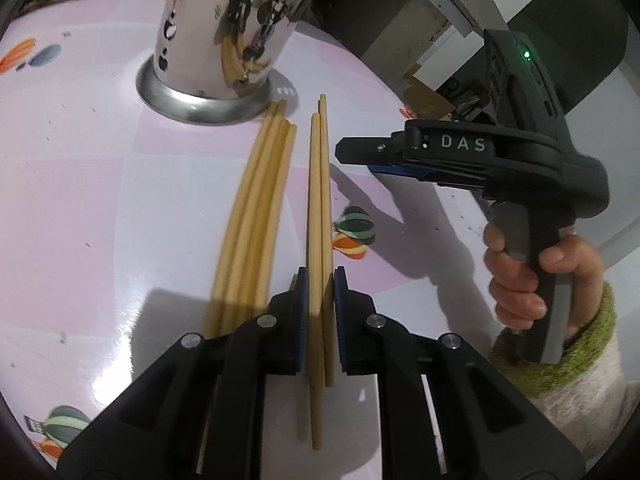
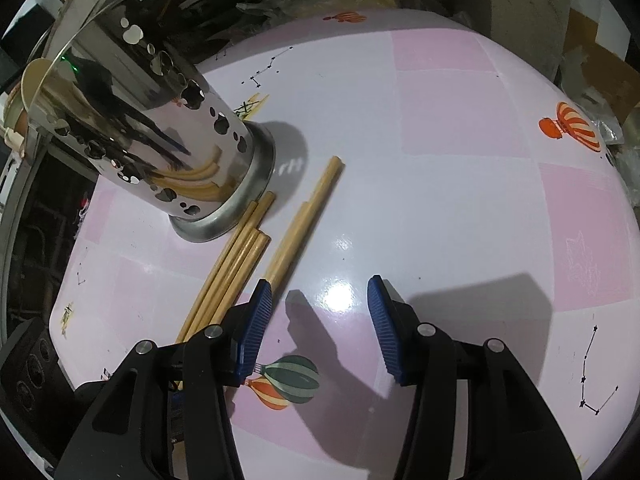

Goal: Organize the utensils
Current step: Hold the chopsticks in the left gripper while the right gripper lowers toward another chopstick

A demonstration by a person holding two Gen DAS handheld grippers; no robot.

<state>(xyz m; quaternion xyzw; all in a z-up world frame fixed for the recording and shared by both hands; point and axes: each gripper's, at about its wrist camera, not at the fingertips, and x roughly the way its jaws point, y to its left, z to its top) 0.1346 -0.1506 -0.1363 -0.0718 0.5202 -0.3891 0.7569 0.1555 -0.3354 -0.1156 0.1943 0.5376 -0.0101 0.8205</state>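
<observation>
The pink checked table (image 2: 460, 128) with its balloon prints spreads under both my grippers. On it stands the perforated steel utensil holder (image 1: 216, 40), upright, its base rim touching the tips of four loose chopsticks (image 1: 256, 208) lying side by side. Just beside them, the pair of chopsticks (image 1: 320, 208) points toward the holder, and my left gripper (image 1: 320, 304) is clenched on that pair near its thick end. My right gripper (image 2: 320, 328) hovers over bare table beside the pair, jaws spread, grasping nothing.
</observation>
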